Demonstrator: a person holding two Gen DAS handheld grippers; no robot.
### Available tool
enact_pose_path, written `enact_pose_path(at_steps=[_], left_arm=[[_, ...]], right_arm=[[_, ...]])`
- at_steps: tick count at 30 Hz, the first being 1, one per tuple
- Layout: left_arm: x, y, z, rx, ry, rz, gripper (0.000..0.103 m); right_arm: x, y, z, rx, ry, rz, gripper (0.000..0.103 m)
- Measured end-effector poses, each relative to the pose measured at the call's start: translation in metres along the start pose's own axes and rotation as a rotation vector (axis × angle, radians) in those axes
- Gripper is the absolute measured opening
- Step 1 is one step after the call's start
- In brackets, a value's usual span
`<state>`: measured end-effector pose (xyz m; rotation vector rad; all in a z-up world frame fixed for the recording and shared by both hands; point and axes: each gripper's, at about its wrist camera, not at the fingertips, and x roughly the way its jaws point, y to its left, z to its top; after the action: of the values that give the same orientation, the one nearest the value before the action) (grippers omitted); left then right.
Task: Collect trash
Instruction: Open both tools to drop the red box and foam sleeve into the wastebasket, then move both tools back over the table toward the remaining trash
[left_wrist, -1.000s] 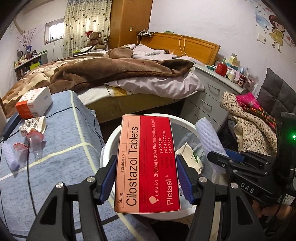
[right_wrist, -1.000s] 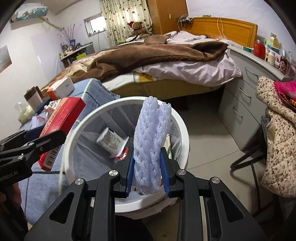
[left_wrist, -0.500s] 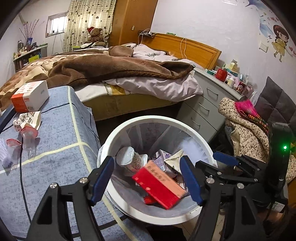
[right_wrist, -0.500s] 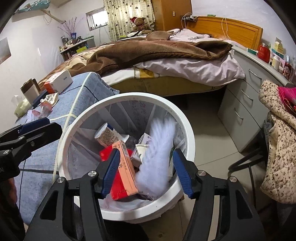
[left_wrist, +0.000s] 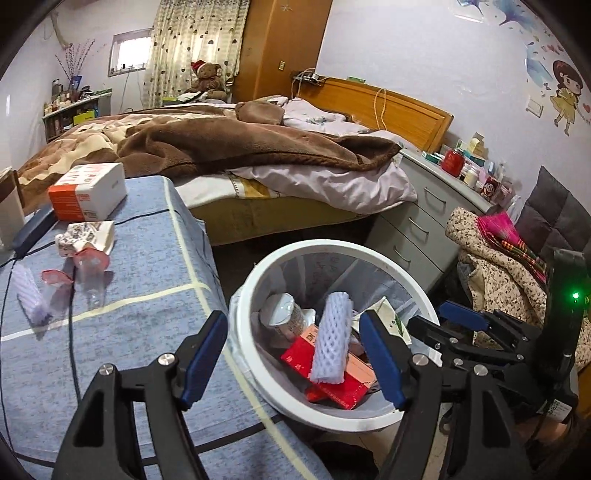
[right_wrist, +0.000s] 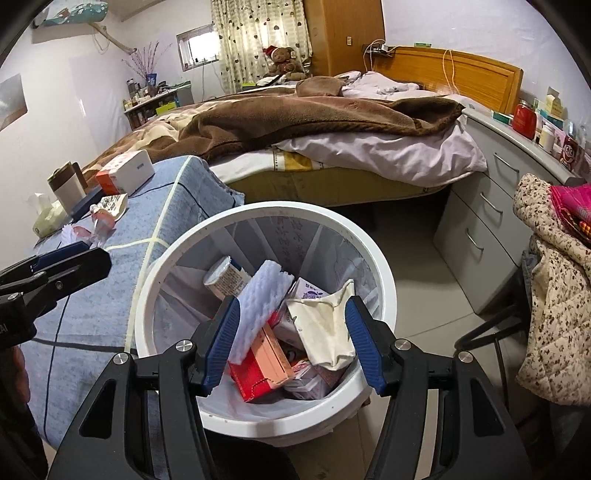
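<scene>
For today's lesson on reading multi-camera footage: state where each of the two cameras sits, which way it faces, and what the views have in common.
Left wrist: rides on the left gripper, looks down along its open fingers at the white bin and blue table; the right gripper shows alongside.
Right wrist: rides on the right gripper, looks down into the bin; the left gripper enters at the edge.
Shared: bin, foam net, red box, bed.
</scene>
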<state>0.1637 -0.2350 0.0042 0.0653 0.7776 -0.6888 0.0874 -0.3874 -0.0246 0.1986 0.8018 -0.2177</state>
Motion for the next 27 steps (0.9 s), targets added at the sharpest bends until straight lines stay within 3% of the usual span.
enact_pose_path(at_steps=[12, 27], left_arm=[[-0.027, 0.056, -0.003, -0.094, -0.050, 0.083, 0.077], [-0.056, 0.148, -0.006, -0.227, -0.090, 0.206, 0.077]], right_arm=[[0.002, 0.025, 0.005, 0.011, -0.025, 0.049, 0.061], [0.022, 0.092, 0.027, -0.063, -0.045, 0.144, 0.061]])
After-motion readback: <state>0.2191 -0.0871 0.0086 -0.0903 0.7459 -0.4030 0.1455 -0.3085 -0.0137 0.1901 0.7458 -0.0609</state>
